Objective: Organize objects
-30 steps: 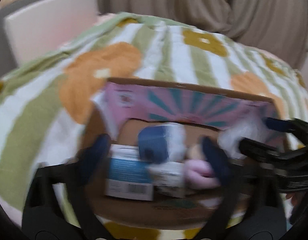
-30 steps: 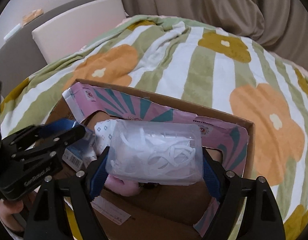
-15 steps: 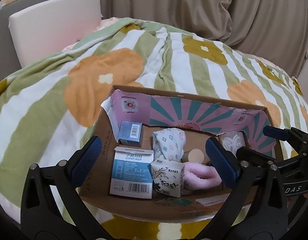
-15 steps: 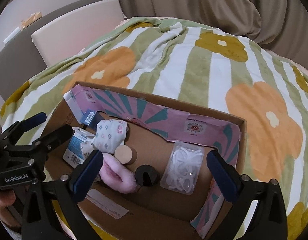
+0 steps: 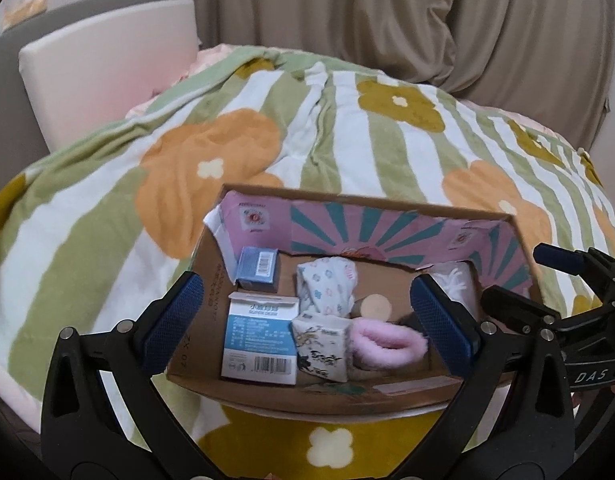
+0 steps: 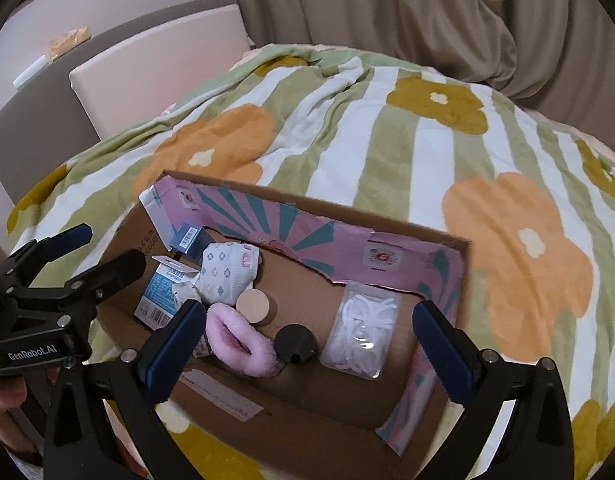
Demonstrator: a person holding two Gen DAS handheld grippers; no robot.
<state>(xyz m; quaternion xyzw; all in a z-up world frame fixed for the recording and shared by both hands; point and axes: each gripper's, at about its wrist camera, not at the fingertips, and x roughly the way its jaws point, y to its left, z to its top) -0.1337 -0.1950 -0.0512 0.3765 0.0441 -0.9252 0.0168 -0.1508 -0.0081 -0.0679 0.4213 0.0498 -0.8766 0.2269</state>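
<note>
An open cardboard box (image 5: 367, 202) (image 6: 447, 240) with pink and teal flaps lies on the bed. Inside are a small blue box (image 5: 257, 268) (image 6: 186, 237), a blue and white carton (image 5: 259, 338) (image 6: 159, 294), a patterned white sock bundle (image 5: 327, 286) (image 6: 227, 270), a tissue pack (image 5: 323, 346), a beige round lid (image 5: 375, 306) (image 6: 253, 305), a pink fluffy item (image 5: 387, 342) (image 6: 237, 340), a black round object (image 6: 295, 342) and a clear packet of white rings (image 6: 361, 330) (image 5: 453, 280). My left gripper (image 5: 307, 324) and right gripper (image 6: 303, 344) are open and empty above the box.
A striped blanket with orange and mustard flowers (image 5: 211, 160) (image 6: 515, 248) covers the bed. A padded cream headboard (image 5: 107, 76) (image 6: 159, 72) stands at the back left. Beige curtains (image 5: 387, 20) hang behind.
My right gripper opened and let go of the clear packet, which now lies in the box at the right. My left gripper let go of the small blue box. Both grippers drew back.
</note>
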